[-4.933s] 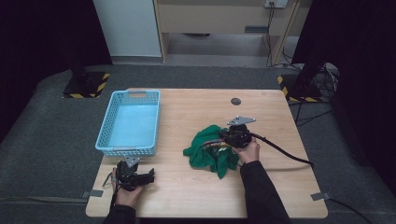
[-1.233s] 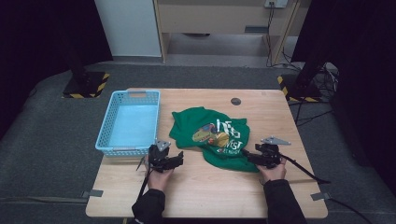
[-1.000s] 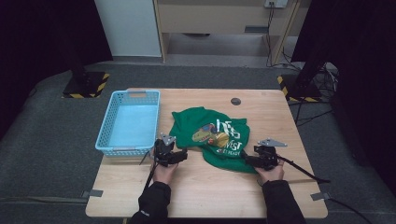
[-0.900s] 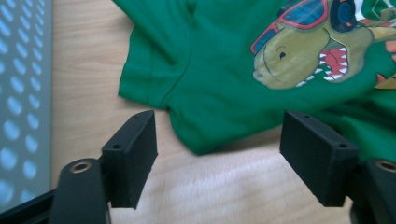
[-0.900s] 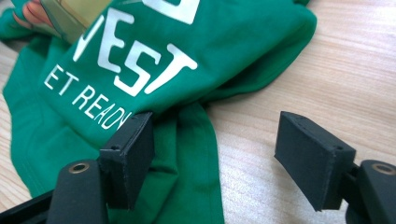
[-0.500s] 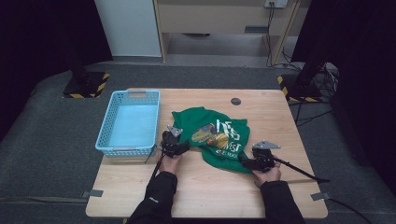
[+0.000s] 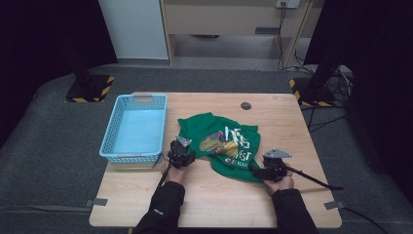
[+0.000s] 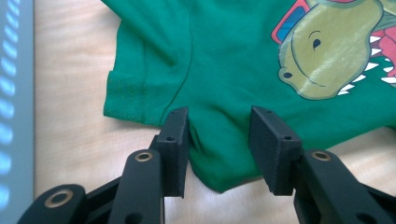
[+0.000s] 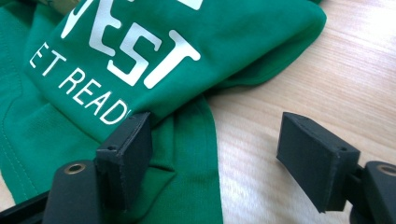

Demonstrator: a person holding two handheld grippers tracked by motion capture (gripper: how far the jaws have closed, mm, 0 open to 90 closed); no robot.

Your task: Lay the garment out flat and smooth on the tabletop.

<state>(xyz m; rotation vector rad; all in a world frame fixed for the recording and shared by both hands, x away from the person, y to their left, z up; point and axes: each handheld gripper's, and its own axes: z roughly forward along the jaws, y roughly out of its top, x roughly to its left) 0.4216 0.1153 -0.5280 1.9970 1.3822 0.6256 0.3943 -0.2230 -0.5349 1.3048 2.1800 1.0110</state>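
A green T-shirt (image 7: 214,139) with a dinosaur print and white lettering lies spread on the wooden table (image 7: 219,204). My left gripper (image 7: 181,147) sits at its lower left edge. In the left gripper view the jaws (image 8: 219,119) have just been closing and straddle a corner of the shirt (image 8: 224,70), with cloth lying loose between the pads. My right gripper (image 7: 254,170) is at the shirt's lower right hem. In the right gripper view it (image 9: 215,130) stands wide open, one pad (image 9: 126,149) over the shirt (image 9: 140,56) and the other over bare wood.
A light blue plastic basket (image 7: 108,141) stands empty left of the shirt, close to my left gripper. A small dark round disc (image 7: 246,106) sits near the table's far edge. The right gripper's cable (image 7: 316,180) trails right across the table.
The shirt, bunched under my right gripper earlier, now lies spread out. My left gripper has moved up and right to the shirt's edge with its jaws narrowing; my right gripper has edged left to the hem.
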